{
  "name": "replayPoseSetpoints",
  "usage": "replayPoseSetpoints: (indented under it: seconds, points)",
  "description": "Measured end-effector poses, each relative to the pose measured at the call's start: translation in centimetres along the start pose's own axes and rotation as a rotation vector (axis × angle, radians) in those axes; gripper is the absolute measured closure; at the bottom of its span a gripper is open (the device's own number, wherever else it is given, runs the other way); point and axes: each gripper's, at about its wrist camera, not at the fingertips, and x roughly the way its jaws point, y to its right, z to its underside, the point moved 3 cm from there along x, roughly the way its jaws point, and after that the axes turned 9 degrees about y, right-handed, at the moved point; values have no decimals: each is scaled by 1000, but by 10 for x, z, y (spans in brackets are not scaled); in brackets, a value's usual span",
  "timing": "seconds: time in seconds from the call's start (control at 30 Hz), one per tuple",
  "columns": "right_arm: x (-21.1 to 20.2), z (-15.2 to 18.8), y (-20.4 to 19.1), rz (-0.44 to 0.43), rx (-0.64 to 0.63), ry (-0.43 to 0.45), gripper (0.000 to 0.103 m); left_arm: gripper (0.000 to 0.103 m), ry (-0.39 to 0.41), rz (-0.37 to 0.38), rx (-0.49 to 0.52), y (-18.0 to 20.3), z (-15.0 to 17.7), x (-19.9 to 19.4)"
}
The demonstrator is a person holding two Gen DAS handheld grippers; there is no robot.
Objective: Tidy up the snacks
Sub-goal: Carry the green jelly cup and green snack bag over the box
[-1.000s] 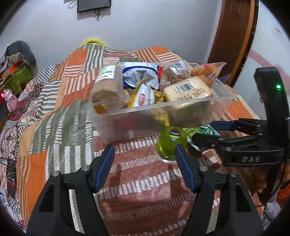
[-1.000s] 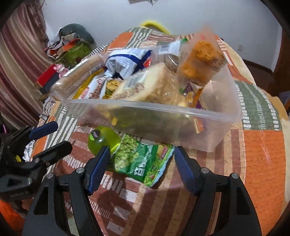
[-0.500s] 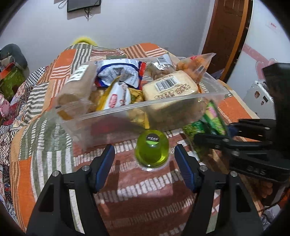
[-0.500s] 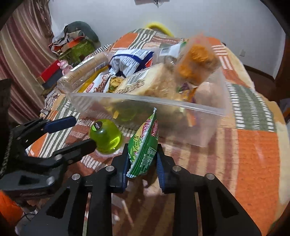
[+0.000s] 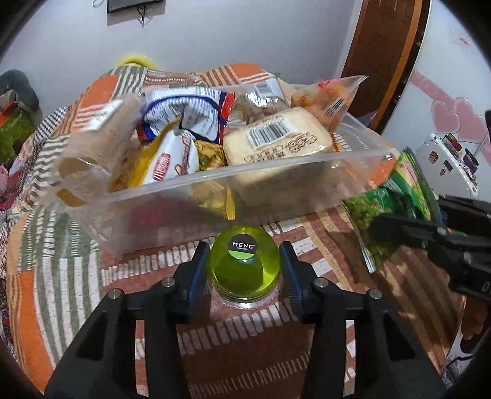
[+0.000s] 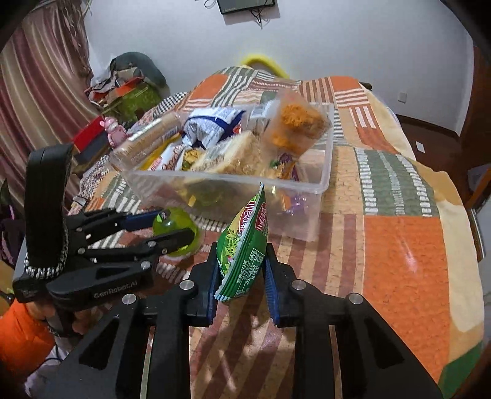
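Snacks [image 5: 276,138] in clear bin [image 5: 307,172]

Patchwork bedspread [image 6: 399,251] covers bed: orange, green-striped and brown-striped patches. White wall [image 6: 353,46] behind, dark wall-mounted screen [image 6: 245,6] at top with cables hanging below. Striped pink-brown curtain [image 6: 36,79] at left. Heap of clutter [image 6: 129,83] beside bed near curtain: grey fabric, green item, red box [image 6: 87,135]. Pink toy figure [image 6: 115,132] next to red box. Yellow object [image 6: 264,63] behind far end of bed, partly hidden. Brown wooden door frame [image 5: 386,55] right of bed. Pink heart decals [image 5: 454,116] on white surface beside it.
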Motion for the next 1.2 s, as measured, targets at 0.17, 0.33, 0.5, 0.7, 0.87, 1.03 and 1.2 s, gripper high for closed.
replayPoseSetpoints:
  seconds: [0.17, 0.33, 0.5, 0.7, 0.87, 1.03, 1.2]
  points:
    - [-6, -13, -5, -19, 1, 46, 80, 57, 56, -10, 5, -2, -11, -26]
    - [-10, -35, -11, -32, -10, 99, 80, 57, 134, -25, -14, -9, -32, -54]
    - [-10, -56, -16, -37, -29, 149, 80, 57, 203, -42, -23, -17, -56, -74]
    - [-4, -78, -19, -46, -30, 188, 80, 57, 260, -61, -30, -27, -85, -80]
    - [10, -91, -21, -40, -40, 197, 80, 57, 263, -85, -32, -34, -98, -69]
    - [30, -97, -20, -29, -41, 171, 80, 57, 242, -103, -42, -41, -103, -48]
    - [53, -101, -15, 1, -42, 128, 80, 57, 220, -109, -49, -44, -106, -29]
